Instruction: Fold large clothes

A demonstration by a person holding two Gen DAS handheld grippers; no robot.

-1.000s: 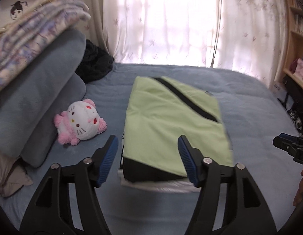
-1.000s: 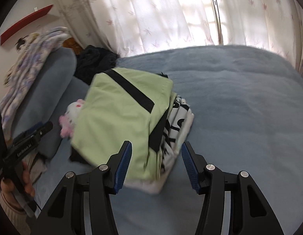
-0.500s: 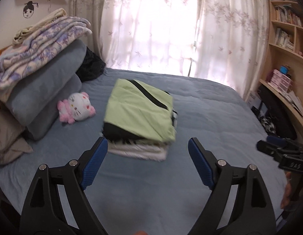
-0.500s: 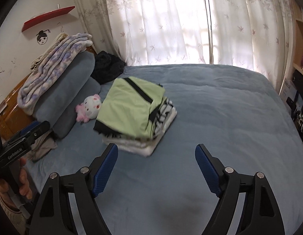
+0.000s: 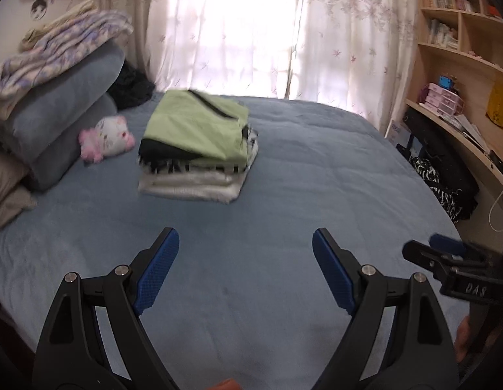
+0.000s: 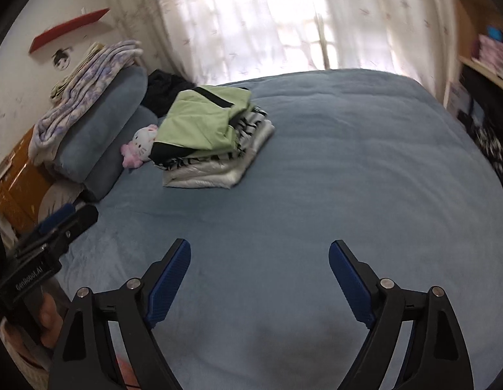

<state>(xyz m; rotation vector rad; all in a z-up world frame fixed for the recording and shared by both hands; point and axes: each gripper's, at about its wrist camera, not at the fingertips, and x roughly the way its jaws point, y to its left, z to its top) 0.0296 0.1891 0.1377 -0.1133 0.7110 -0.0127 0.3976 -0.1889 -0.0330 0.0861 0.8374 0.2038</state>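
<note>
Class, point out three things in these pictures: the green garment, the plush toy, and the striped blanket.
Green garment [image 5: 193, 126], left wrist view, its flat top.
Plush toy [image 6: 141, 144], right wrist view, its white face.
Striped blanket [image 5: 59, 52], left wrist view, its upper fold.

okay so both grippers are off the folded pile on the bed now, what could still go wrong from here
1. The stack of folded clothes looks uneven: the green garment on top overhangs the layers beneath, so it might slide or slump.
2. The pink plush toy sits right beside the stack; a bump could push it into the pile.
3. The left gripper is open and the right gripper is opening, both empty above the blue bedspread; a low sweep might rumple it.
</note>
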